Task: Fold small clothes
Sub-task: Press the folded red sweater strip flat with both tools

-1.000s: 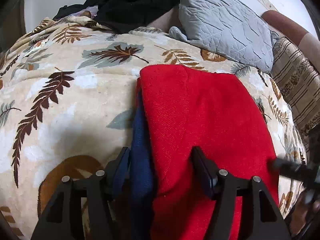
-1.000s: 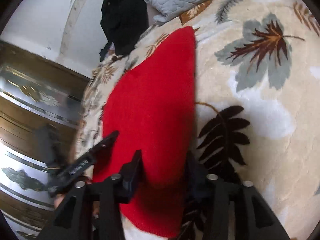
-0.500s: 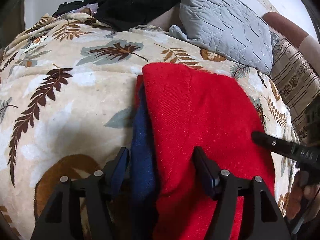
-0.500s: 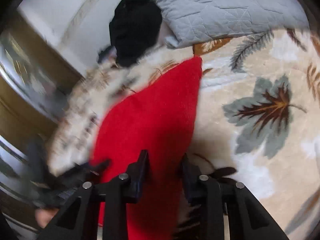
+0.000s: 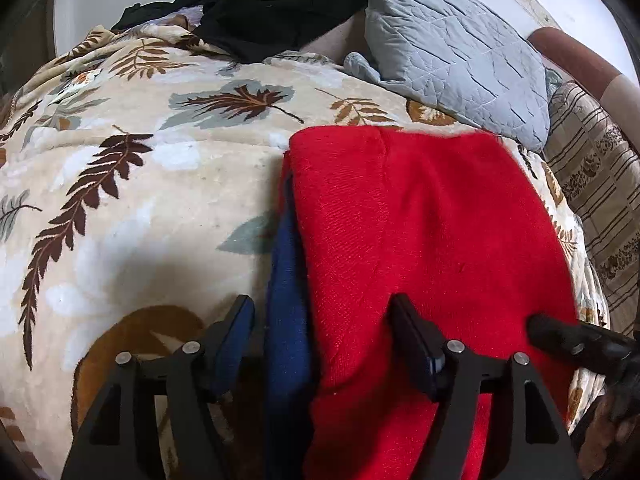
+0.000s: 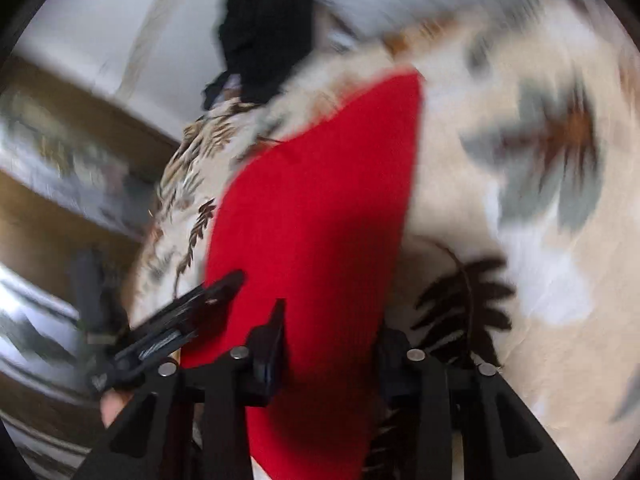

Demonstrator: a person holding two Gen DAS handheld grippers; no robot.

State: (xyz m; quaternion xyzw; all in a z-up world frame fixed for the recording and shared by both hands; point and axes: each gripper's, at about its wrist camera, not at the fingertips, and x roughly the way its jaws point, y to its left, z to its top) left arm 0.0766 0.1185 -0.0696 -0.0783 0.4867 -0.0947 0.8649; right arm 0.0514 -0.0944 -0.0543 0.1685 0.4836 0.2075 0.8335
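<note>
A folded red knit garment [image 5: 420,240] with a blue layer [image 5: 286,312] showing along its left edge lies on a leaf-patterned blanket [image 5: 120,208]. My left gripper [image 5: 324,336] is open, its jaws straddling the near left edge of the garment. In the right wrist view, which is blurred, the same red garment [image 6: 320,220] runs between the jaws of my right gripper [image 6: 330,340], which is open around its near edge. The left gripper's fingers [image 6: 188,312] show at that view's lower left; the right gripper's finger [image 5: 568,336] shows at the left view's lower right.
A grey quilted pillow [image 5: 452,56] and a black garment [image 5: 272,4] lie at the head of the bed. A striped brown cover [image 5: 600,200] is at the right. A wooden panel [image 6: 60,152] stands left in the right wrist view.
The right gripper has swung sideways with fast motion and its jaws have widened again after narrowing. The left gripper has hardly moved. The right finger has shifted lower in the left view.
</note>
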